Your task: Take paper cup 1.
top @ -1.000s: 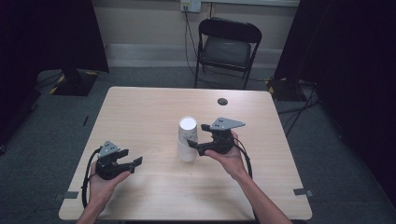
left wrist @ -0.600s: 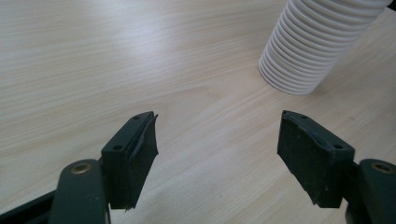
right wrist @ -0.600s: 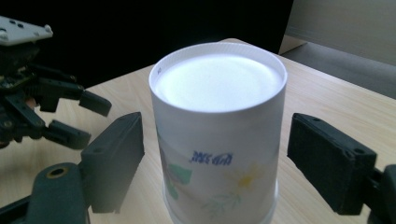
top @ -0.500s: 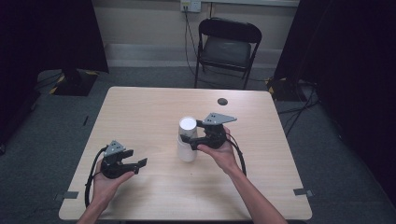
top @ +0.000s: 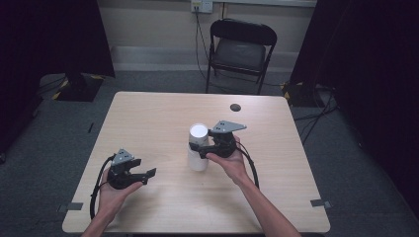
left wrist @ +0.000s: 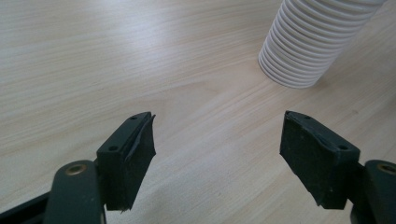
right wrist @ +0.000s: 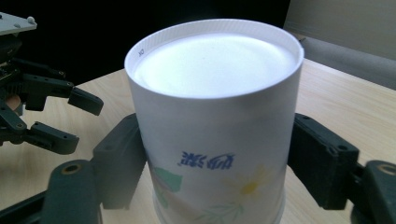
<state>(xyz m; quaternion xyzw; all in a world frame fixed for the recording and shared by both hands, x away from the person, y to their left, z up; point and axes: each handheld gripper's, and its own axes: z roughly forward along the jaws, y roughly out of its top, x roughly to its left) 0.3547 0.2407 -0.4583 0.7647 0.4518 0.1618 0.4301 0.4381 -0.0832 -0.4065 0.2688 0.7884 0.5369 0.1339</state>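
1. Now we see a stack of white cups (top: 198,148) standing upside down near the middle of the table (top: 163,108).
2. Our right gripper (top: 203,146) is at the cups, on their right side in the high view.
3. In the right gripper view, the cups (right wrist: 215,126) stand between the two black jaws, one jaw on each side.
4. The jaws have just been closing in on the cups. The left jaw seems to touch the wall. We see a thin gap at the right jaw, so we cannot tell if they squeeze the cups yet.
5. Our left gripper (top: 146,177) is near the front left of the table, well apart from the cups.
6. Its jaws are spread wide with only bare table between them, and they have been opening a bit more.
7. In the left gripper view, the ribbed rims of the cups (left wrist: 308,42) sit on the table, far ahead and to the right of the jaws.
8. The left gripper (right wrist: 79,119) also shows behind the cups in the right gripper view.
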